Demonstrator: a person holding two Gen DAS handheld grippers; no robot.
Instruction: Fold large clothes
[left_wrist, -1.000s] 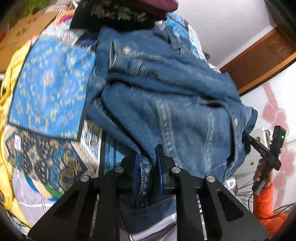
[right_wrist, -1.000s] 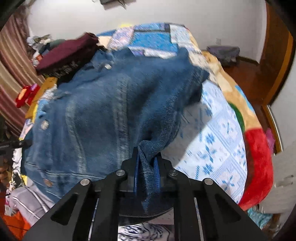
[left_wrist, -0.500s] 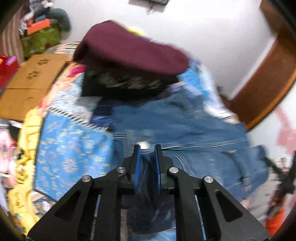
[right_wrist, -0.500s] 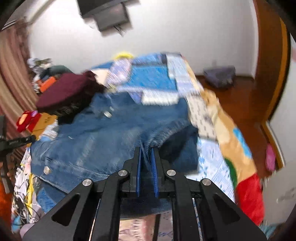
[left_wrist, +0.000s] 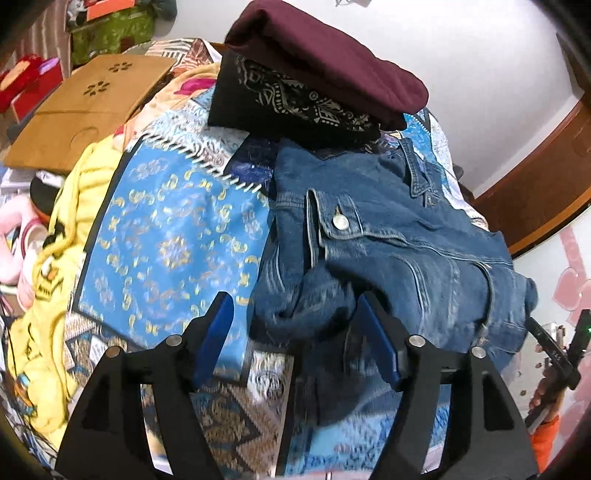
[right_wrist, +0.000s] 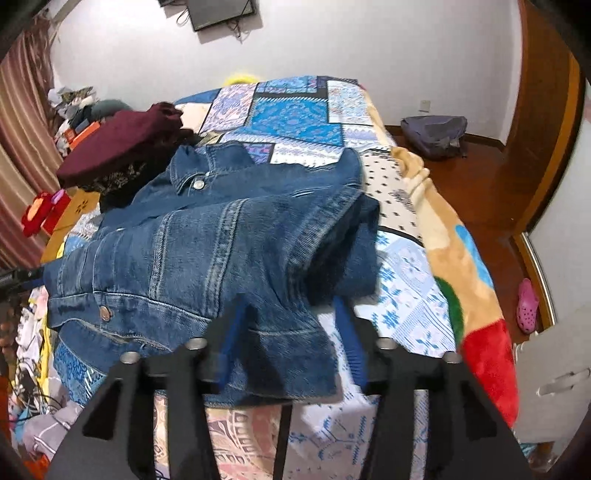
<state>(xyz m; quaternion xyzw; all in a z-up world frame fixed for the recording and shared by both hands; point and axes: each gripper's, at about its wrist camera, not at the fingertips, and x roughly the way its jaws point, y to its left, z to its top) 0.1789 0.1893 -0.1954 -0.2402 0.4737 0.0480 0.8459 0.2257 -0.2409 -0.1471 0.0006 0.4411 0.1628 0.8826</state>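
A blue denim jacket (left_wrist: 388, 251) lies folded over on the patchwork bedspread (left_wrist: 170, 236), with its collar toward the far end. My left gripper (left_wrist: 295, 314) hovers at the jacket's near left corner. Its jaws are opening, and a bunched denim fold sits between them without being pressed. In the right wrist view the jacket (right_wrist: 207, 251) spreads across the bed, its near hem hanging toward me. The jaws of my right gripper (right_wrist: 291, 310) are opening too, with the hem loose between the blue pads (right_wrist: 347, 332).
A folded maroon garment (left_wrist: 325, 70) rests on a black patterned one (left_wrist: 291, 107) beyond the jacket's collar. A brown cardboard box (left_wrist: 85, 110) stands left of the bed. A grey bag (right_wrist: 432, 134) lies on the wooden floor at the right. A yellow blanket (left_wrist: 55, 280) hangs off the bed's left side.
Both grippers carried the jacket's near edge forward over itself, then let go. Their jaws, shut on denim in the earlier frames, now stand apart.
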